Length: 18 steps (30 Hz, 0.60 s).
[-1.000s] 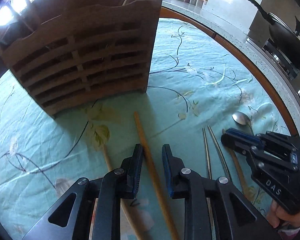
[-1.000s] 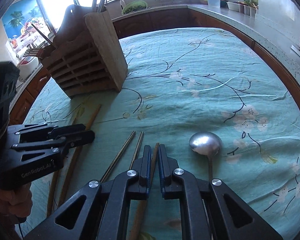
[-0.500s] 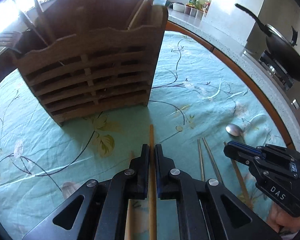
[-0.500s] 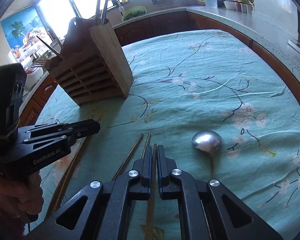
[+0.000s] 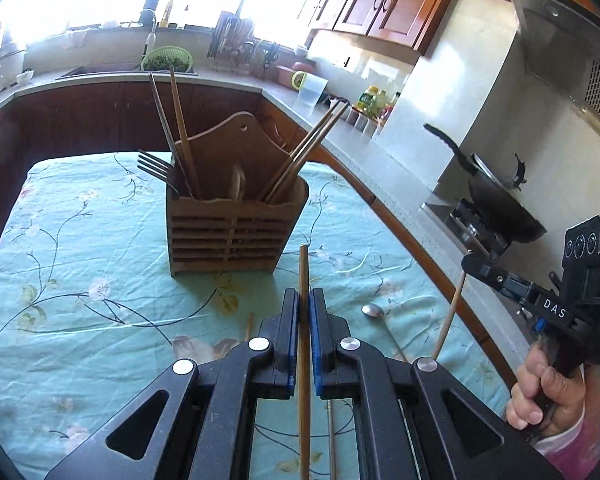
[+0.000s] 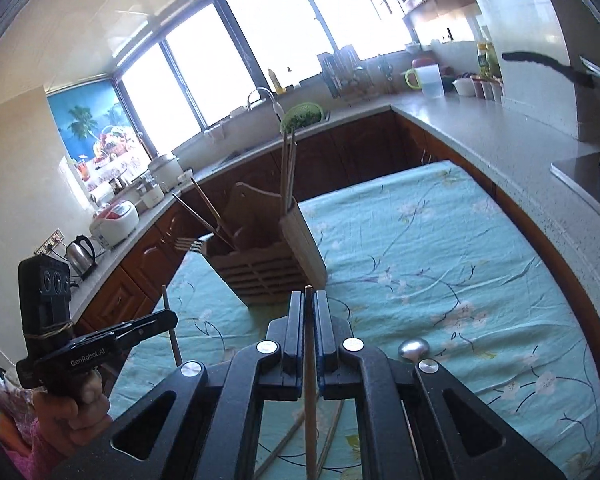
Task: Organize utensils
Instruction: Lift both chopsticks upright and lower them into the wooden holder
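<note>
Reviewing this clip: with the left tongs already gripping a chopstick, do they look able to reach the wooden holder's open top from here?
Probably yes. The left tongs, shut on a chopstick, face the wooden holder with only bare tablecloth between.

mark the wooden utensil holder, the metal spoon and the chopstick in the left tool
wooden utensil holder (image 5: 228, 240), left wrist view, slatted front wall.
metal spoon (image 5: 373, 310), left wrist view, bowl.
chopstick (image 5: 304, 268), left wrist view, shaft beyond the left tool (image 5: 304, 300).
</note>
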Available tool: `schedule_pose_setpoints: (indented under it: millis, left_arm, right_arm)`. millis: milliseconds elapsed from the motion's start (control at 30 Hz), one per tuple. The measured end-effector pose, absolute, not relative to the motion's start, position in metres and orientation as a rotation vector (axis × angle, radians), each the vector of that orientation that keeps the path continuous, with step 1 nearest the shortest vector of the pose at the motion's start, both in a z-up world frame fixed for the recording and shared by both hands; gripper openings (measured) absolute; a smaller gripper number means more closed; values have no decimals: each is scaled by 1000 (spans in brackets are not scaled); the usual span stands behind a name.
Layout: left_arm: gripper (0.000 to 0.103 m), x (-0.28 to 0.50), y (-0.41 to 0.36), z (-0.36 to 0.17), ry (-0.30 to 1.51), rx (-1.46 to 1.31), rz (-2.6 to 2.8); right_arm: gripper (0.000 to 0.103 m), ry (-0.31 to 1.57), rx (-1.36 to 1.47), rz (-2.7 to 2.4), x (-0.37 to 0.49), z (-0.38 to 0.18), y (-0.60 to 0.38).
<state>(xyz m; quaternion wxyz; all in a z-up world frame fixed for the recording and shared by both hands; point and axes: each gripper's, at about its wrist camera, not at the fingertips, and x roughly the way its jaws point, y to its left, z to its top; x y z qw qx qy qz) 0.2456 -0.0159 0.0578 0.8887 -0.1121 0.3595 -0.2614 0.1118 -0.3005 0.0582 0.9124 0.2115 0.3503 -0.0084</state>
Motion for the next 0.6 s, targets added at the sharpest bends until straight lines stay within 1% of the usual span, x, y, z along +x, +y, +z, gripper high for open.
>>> schedule_pose_setpoints:
  millis: [133,267,600]
  left_arm:
    - [4,227,9,81,696,-242,-535]
    - [4,213,30,98,658,-250,-520]
    - [4,192,57,109,608,-268,-486]
  right_arm:
    - [4,649,404,-8,112,88,-293]
    - [4,607,370,-7,117,106,-286]
    - [4,607,357,-2,129,104,-277]
